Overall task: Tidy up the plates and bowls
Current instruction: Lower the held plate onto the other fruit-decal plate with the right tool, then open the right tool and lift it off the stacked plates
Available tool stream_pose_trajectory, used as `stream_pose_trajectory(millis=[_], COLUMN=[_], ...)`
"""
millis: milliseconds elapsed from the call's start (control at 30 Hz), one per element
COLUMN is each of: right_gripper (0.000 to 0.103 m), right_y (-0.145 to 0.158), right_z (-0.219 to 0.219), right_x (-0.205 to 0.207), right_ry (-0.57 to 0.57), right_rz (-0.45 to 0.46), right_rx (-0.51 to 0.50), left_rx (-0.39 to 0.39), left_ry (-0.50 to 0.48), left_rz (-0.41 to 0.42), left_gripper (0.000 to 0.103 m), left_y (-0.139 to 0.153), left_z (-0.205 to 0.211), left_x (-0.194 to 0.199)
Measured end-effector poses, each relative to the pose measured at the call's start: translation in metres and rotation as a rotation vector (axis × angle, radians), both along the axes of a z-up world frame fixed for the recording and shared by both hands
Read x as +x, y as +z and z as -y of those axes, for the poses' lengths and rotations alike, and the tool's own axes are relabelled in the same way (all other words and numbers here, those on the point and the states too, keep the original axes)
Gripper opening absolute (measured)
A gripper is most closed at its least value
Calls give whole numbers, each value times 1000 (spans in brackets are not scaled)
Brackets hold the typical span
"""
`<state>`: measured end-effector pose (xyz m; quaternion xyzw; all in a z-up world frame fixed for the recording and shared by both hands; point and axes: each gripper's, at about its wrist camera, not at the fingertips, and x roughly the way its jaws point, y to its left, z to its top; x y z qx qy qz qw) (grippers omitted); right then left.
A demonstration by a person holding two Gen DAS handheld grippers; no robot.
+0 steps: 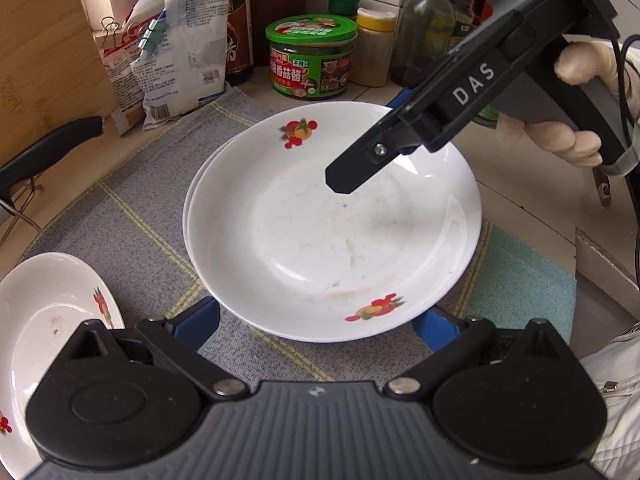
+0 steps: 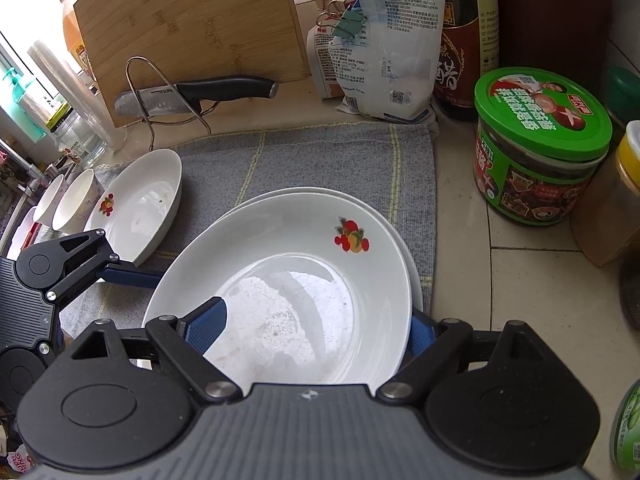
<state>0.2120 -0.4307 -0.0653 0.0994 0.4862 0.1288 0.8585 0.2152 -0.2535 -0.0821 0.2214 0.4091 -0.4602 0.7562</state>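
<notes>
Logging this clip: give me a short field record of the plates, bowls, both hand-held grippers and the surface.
stack: top plate nested on a second plate, offset
single plate: one plate apart, same cloth
bowls: two white bowls at the cloth's far edge
surface: grey cloth on the counter
left hand-held gripper: jaws wide, straddling the stack's near rim, contact unclear
right hand-held gripper: jaws apart across the top plate's rim, one finger over the inside, not clamped
</notes>
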Motion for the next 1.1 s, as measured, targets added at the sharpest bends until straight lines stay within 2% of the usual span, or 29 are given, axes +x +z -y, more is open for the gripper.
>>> stream_pose_trajectory(millis=[700, 800, 933, 1100], right_gripper=[97, 99, 102, 103], right_y=[7, 8, 7, 7], right_z=[-11, -12, -12, -14], right_x=[-2, -1, -4, -7], right_ry=[23, 7, 38, 46], right_rz=[-44, -71, -63, -39], right_rx=[-101, -148, -138, -152], left_rx=[-7, -6, -21, -15], left_ry=[-19, -18, -7, -7], left_rz=[2, 7, -10, 8], left_gripper=[102, 102, 102, 102], left_y=[2, 1, 2, 3], left_z=[-2, -1, -3, -1], left_x=[-3, -4, -1, -4])
